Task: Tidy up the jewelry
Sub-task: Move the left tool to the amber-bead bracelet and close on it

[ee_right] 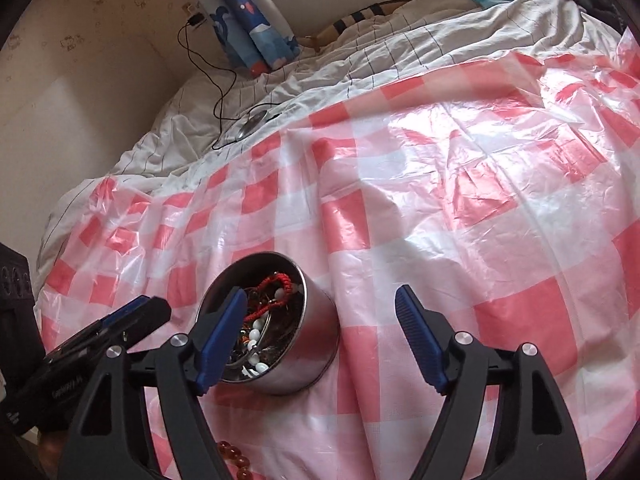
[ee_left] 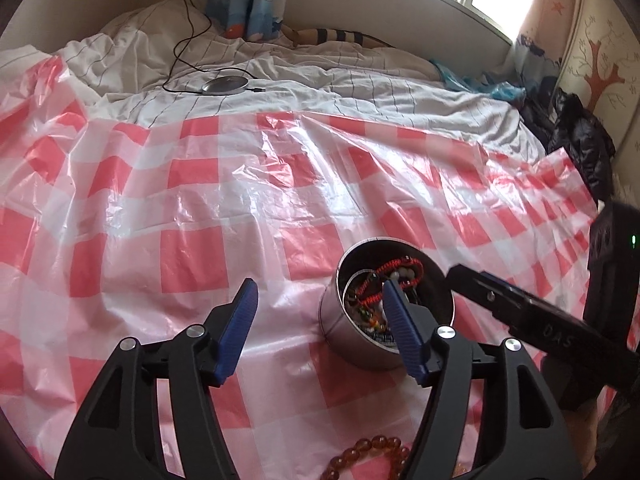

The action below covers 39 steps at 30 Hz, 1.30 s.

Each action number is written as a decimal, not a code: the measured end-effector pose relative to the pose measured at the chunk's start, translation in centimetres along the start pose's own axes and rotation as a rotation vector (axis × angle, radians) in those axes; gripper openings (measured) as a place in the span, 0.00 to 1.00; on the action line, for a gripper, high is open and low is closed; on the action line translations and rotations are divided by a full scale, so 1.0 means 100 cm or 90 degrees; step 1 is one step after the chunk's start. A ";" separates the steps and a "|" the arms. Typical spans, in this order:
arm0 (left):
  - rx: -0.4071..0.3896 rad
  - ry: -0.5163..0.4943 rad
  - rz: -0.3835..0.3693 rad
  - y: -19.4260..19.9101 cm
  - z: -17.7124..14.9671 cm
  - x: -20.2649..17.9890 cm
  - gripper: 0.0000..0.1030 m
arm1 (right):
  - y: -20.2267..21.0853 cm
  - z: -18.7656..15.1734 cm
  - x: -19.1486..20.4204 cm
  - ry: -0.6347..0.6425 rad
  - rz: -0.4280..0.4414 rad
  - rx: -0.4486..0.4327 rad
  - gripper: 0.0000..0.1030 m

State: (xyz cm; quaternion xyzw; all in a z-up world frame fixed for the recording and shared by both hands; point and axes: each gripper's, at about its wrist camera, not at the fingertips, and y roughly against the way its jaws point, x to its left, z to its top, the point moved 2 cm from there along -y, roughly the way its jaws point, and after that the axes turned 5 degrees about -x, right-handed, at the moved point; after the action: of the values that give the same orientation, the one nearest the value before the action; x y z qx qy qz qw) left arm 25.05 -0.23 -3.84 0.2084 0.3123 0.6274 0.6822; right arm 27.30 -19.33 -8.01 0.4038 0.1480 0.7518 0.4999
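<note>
A bed is covered with a shiny plastic sheet [ee_left: 280, 184] in pink and white squares. Far off on the left, a round silver disc [ee_left: 228, 85] lies on the white bedding [ee_left: 360, 96], with a thin black cable [ee_left: 188, 28] running up from it toward the wall.

The left gripper [ee_left: 318, 312] is near the front, and its two blue fingers [ee_left: 236, 328] are spread wide apart. Nothing is between them but the sheet.

Just to the right of the middle stands a round metal tin [ee_left: 348, 332]. It tips a little on the soft bed. Inside it is a pile of jewelry: a red woven bracelet [ee_right: 276, 292], white beads [ee_right: 256, 332] and some darker bits that are hard to make out. The left gripper's right finger sits in front of the tin's open top.

Close to the near edge, a string of amber beads [ee_left: 376, 454] lies on the sheet, outside the tin.

The right gripper [ee_right: 320, 296] is spread wide too. Its left finger [ee_right: 222, 336] is over the tin's mouth, and its right finger is over bare sheet. It holds nothing.
</note>
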 end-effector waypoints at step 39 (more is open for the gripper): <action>-0.118 -0.128 0.099 0.104 -0.052 -0.009 0.91 | 0.101 -0.050 0.010 0.010 0.005 -0.058 0.90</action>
State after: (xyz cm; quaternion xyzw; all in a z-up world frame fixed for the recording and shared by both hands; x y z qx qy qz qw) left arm 13.90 -0.40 -0.43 0.2298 0.1662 0.6802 0.6759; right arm 16.92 -22.21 -4.40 0.3754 0.1153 0.7629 0.5136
